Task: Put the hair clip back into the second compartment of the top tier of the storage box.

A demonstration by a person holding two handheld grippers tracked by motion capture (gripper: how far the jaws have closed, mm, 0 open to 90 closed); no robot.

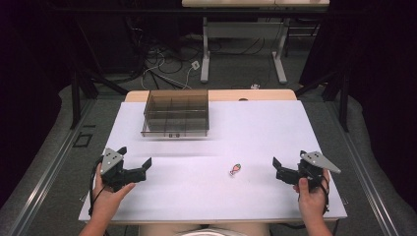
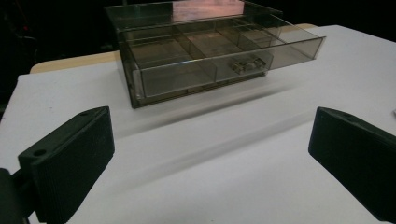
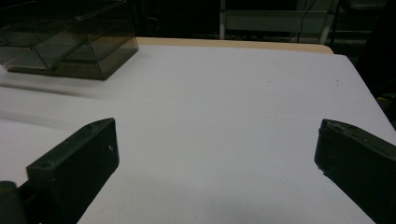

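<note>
A smoky clear drawer box [image 1: 176,113] stands at the back left of the white board [image 1: 265,132]. In the left gripper view the drawer box [image 2: 205,56] has its divided drawer pulled out toward me. A small pink item [image 1: 235,169] lies on the board's front half, between my two grippers. The left gripper [image 1: 135,156] rests at the front left, held by a hand, jaws wide apart and empty [image 2: 210,154]. At the front right, the right gripper [image 1: 287,160] is also open and empty [image 3: 215,154], and the drawer box [image 3: 70,42] sits far off to its left.
A wooden table edge [image 1: 216,95] shows behind the white board. Beyond it stand the white legs of a desk [image 1: 206,54], with cables [image 1: 162,64] on the floor. Dark frame struts [image 1: 78,93] flank the table on both sides.
</note>
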